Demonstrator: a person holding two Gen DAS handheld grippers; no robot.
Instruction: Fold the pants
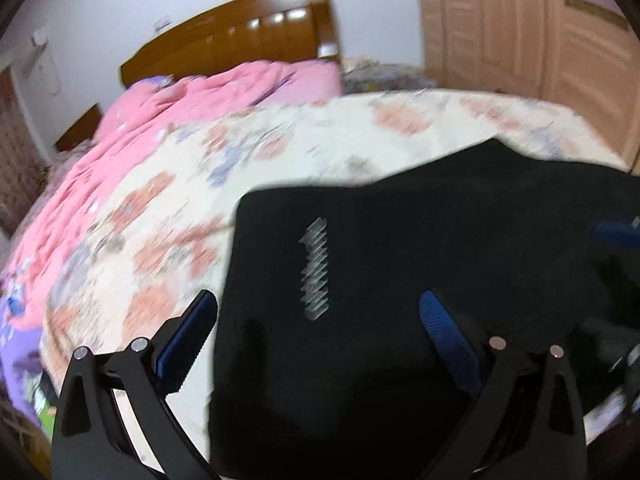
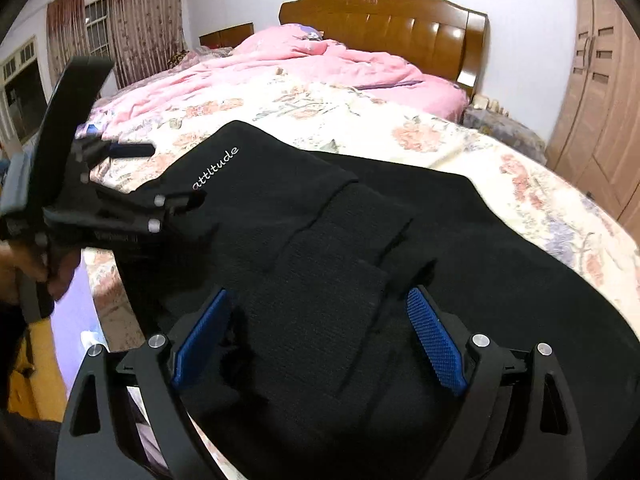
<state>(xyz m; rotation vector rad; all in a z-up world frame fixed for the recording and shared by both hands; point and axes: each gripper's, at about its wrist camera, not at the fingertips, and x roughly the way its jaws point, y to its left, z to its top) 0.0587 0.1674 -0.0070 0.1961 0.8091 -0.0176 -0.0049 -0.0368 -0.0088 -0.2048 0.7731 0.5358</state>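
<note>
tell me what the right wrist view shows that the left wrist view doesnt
Only the right wrist view shows the readable white "attitude" print, the reddish patterned curtains, and the left claw from outside. Only the left wrist view shows the right claw, at its right edge. Both share the black fabric pants, floral bedsheet, pink quilt and wooden headboard.

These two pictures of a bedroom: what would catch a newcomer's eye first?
The black pants spread across the near end of the floral bedspread, white "attitude" lettering on one corner. Blue-padded fingers of the right gripper stand open above them. Behind, a rumpled pink quilt lies before a glossy wooden headboard.
</note>
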